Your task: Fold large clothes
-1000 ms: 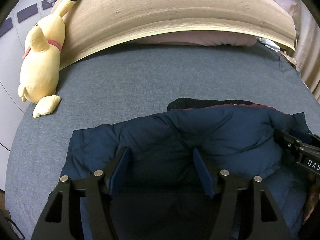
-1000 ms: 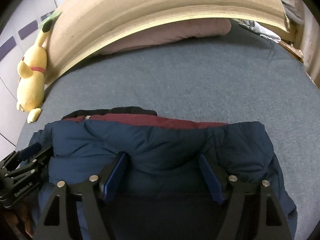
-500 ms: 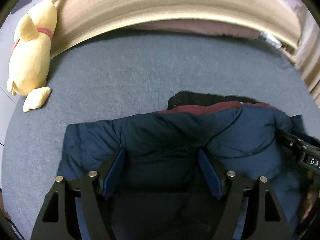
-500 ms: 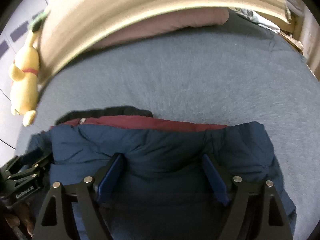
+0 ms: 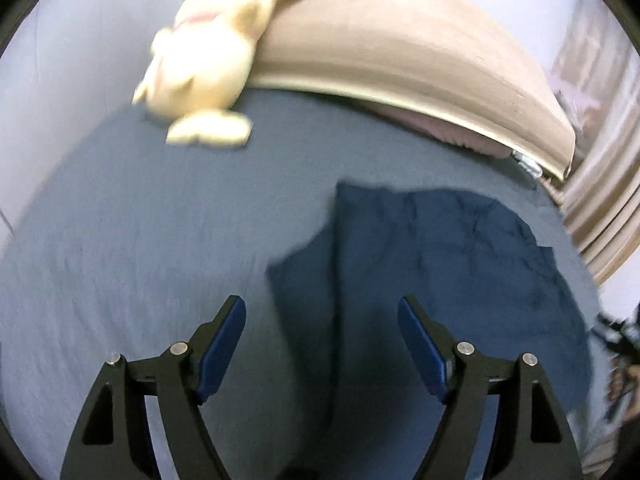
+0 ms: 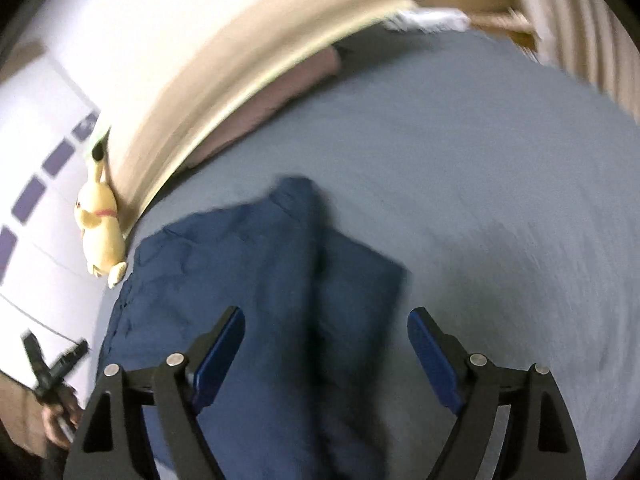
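A navy puffer jacket (image 5: 440, 264) lies folded on the grey bed (image 5: 140, 240). In the left wrist view it lies ahead and to the right of my left gripper (image 5: 322, 334), which is open and empty above the bed. In the right wrist view the jacket (image 6: 260, 280) lies ahead and to the left, its folded edge running between the jaws of my right gripper (image 6: 326, 346), which is open and empty above it. The left gripper's tool (image 6: 52, 364) shows at the far left of the right wrist view. Both views are motion blurred.
A yellow plush toy (image 5: 204, 64) leans on the tan headboard (image 5: 420, 52) at the bed's far left corner. A mauve pillow (image 6: 272, 96) lies under the headboard. Beige curtains (image 5: 608, 200) hang at the right. A white wall with purple tiles (image 6: 36, 184) is on the left.
Both grippers have let go of the jacket, risen and drawn back. The left one swung left, the right one right. The jacket now lies flat with no maroon lining showing.
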`<state>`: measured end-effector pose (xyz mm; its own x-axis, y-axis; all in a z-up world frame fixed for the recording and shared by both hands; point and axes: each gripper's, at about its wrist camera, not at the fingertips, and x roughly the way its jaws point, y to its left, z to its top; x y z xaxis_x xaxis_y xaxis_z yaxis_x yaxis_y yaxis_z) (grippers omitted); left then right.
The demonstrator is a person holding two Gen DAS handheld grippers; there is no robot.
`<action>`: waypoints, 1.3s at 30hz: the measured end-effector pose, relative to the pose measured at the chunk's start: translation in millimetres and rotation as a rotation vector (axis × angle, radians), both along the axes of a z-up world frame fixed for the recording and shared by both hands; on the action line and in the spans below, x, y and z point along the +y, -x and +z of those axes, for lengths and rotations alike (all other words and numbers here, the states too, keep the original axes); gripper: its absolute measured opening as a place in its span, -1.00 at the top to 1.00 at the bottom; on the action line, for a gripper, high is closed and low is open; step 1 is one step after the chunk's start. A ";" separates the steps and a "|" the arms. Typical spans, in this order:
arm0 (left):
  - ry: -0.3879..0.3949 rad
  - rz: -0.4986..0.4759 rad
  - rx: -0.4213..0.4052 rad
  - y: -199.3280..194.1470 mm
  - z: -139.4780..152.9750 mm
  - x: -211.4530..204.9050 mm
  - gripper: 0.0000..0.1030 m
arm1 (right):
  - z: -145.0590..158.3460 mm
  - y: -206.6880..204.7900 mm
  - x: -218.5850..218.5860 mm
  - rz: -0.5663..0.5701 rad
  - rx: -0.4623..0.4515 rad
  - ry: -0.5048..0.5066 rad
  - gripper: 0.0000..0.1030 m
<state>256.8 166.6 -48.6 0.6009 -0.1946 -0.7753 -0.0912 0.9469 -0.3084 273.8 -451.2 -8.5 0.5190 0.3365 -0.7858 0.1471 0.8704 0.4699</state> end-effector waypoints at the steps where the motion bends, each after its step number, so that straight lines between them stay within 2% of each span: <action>1: 0.050 -0.009 0.017 5.5 -7.7 5.0 -0.54 | -11.8 7.9 -11.0 -0.021 0.025 -0.057 -0.67; 4: 0.166 -0.009 0.067 10.2 -26.8 9.4 -0.54 | -31.9 20.6 -19.0 -0.034 0.046 -0.199 -0.67; 7: 0.266 -0.027 0.077 8.2 -34.2 4.7 -0.54 | -41.0 20.5 -10.8 -0.014 0.044 -0.263 -0.67; 13: 0.381 -0.036 0.093 -5.9 -46.7 -3.2 -0.55 | -57.1 3.5 10.5 0.039 0.037 -0.328 -0.67; 17: 0.402 -0.061 0.148 -15.2 -57.7 -8.2 -0.58 | -60.3 -5.0 15.5 0.075 0.044 -0.347 -0.66; 19: 0.421 -0.077 0.142 -16.2 -58.6 -9.4 -0.58 | -58.5 -8.2 22.9 0.112 0.045 -0.354 -0.54; 20: 0.415 -0.075 0.151 -16.4 -59.8 -10.7 -0.56 | -58.1 -10.0 28.9 0.132 0.054 -0.319 -0.37; 21: 0.406 -0.072 0.157 -19.7 -63.5 -12.2 -0.37 | -59.1 -11.4 33.6 0.139 0.067 -0.288 -0.27; 22: 0.373 -0.069 0.167 -21.6 -65.9 -17.5 -0.30 | -61.5 -15.2 39.5 0.143 0.086 -0.270 -0.21; 24: 0.292 -0.067 0.177 -25.6 -64.1 -32.3 -0.07 | -62.7 -22.7 50.7 0.159 0.107 -0.259 0.20; 25: 0.265 -0.071 0.180 -28.3 -62.1 -39.0 0.02 | -59.3 -24.7 56.9 0.171 0.109 -0.230 0.28; 27: 0.229 -0.079 0.191 -31.6 -54.9 -48.4 0.39 | -49.7 -27.1 67.2 0.196 0.109 -0.177 0.51; 32: 0.080 -0.091 0.170 -41.2 -21.6 -68.8 0.62 | -9.8 -29.4 80.4 0.231 0.073 -0.072 0.65; 35: 0.053 -0.094 0.134 -49.4 3.3 -70.1 0.68 | 21.3 -30.5 86.6 0.248 0.028 -0.039 0.70; 39: 0.002 -0.107 0.048 -57.2 55.1 -74.2 0.70 | 70.7 -33.6 99.7 0.272 -0.042 0.010 0.75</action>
<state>313.9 92.4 6.5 0.5384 -0.2577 -0.8023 -0.0040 0.9513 -0.3082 307.4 -351.4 62.2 0.4427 0.4603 -0.7695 -0.1123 0.8799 0.4617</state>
